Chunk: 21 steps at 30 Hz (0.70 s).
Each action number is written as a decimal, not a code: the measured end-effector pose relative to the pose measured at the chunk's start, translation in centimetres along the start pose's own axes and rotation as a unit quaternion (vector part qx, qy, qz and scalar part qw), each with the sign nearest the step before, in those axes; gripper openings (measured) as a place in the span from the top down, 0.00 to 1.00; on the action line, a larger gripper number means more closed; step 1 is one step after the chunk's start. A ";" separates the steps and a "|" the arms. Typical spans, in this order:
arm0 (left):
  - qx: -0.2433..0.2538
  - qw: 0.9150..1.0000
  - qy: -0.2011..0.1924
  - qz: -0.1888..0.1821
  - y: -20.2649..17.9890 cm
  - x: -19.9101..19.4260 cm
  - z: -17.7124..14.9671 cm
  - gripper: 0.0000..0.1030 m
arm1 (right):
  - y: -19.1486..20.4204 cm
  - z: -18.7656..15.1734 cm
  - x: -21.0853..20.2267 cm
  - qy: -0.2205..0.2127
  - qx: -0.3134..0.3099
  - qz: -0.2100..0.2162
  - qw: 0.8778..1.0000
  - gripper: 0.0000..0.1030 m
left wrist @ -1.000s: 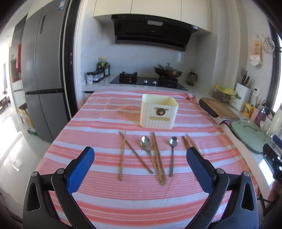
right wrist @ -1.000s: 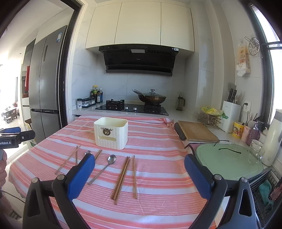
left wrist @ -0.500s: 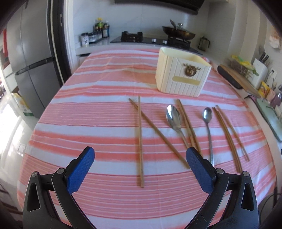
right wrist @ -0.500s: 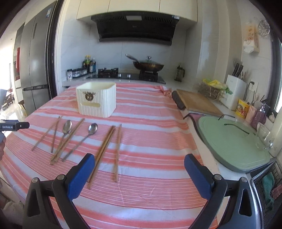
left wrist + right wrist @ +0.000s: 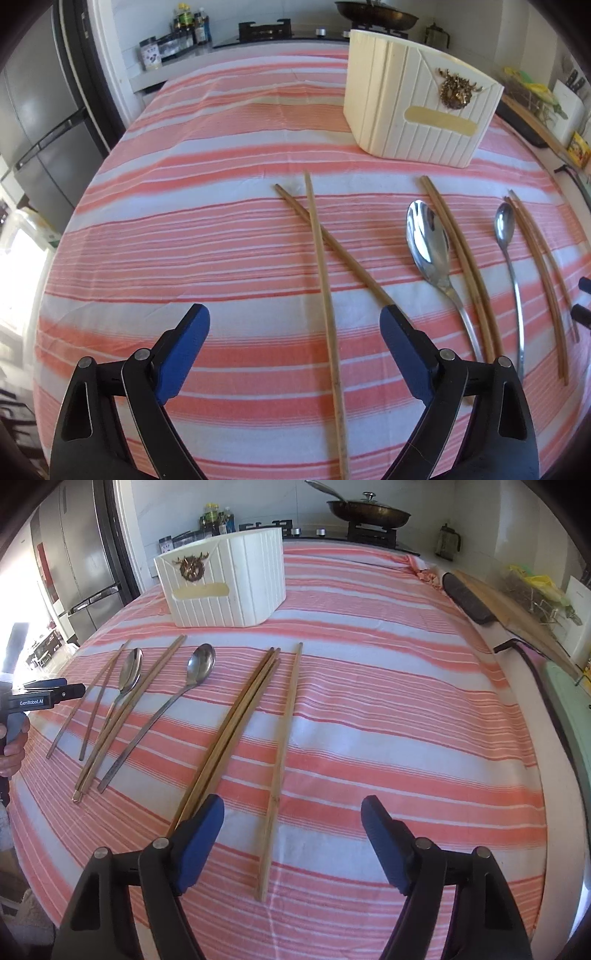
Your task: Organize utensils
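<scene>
Now | your left tongs (image 5: 293,330) and right tongs (image 5: 291,821), both apart, have dropped toward brown wooden chopsticks (image 5: 325,295) near the bench's front edge | pickup next.

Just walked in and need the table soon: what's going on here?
A person holds a gripper in each hand, sorting utensils on the striped cloth. Nothing is picked up yet. The left gripper, jaws open, straddles the leftmost chopstick; the right gripper, also open, straddles the rightmost chopstick. Both spoons lie on the cloth beside the white holder.
</scene>
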<state>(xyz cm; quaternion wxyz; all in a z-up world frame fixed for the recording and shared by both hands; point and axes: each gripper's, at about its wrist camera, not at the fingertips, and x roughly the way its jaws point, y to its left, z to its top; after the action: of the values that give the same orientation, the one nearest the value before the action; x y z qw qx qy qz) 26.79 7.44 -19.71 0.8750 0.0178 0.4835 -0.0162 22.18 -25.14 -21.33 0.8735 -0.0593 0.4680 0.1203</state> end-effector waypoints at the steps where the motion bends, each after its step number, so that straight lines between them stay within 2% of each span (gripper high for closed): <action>1: 0.001 1.000 0.003 0.001 0.1 0.2 0.1 0.10 | 0.1 0.3 0.7 0.006 -0.007 -0.005 1.000 0.28; 3: 0.004 1.000 0.008 0.005 0.1 0.7 0.1 0.12 | 0.2 0.6 1.9 0.023 -0.018 -0.016 0.999 0.36; 5: 0.009 1.000 0.014 0.010 0.2 1.1 0.2 0.16 | 0.1 0.8 2.1 0.016 -0.020 -0.017 1.000 0.39; 6: 0.010 1.000 0.017 0.012 0.1 1.3 0.2 0.21 | 0.2 0.9 2.1 0.015 -0.021 -0.016 1.000 0.46; 7: 0.009 1.000 0.016 0.007 0.1 1.3 0.1 0.23 | 0.2 1.0 2.1 0.014 -0.022 -0.015 1.000 0.59; 10: 0.007 1.000 0.010 0.001 -0.1 0.8 0.1 0.48 | -0.2 1.2 2.0 0.014 -0.019 -0.017 1.000 0.83; 12: 0.010 1.000 0.007 -0.001 -0.4 0.6 0.0 0.80 | -0.6 1.3 2.0 0.015 -0.014 -0.021 1.000 0.91; 14: 0.008 1.000 0.003 -0.001 -0.7 0.3 -0.2 0.93 | -1.0 1.3 2.1 0.015 -0.006 -0.020 1.000 0.91; 17: -0.005 1.000 -0.009 0.007 -0.7 -0.3 -1.0 0.95 | -1.4 0.9 1.8 0.013 0.007 -0.029 0.999 0.92; 21: -0.052 0.998 -0.022 0.007 0.8 -2.0 -2.8 0.95 | -2.8 -0.2 1.1 0.011 0.032 -0.047 0.998 0.92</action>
<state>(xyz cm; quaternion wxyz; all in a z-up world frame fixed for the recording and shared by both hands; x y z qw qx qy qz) 23.39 8.36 -19.54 0.8853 -0.0246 0.4642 0.0150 23.31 -27.75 -22.38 0.8746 -0.0548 0.4776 0.0638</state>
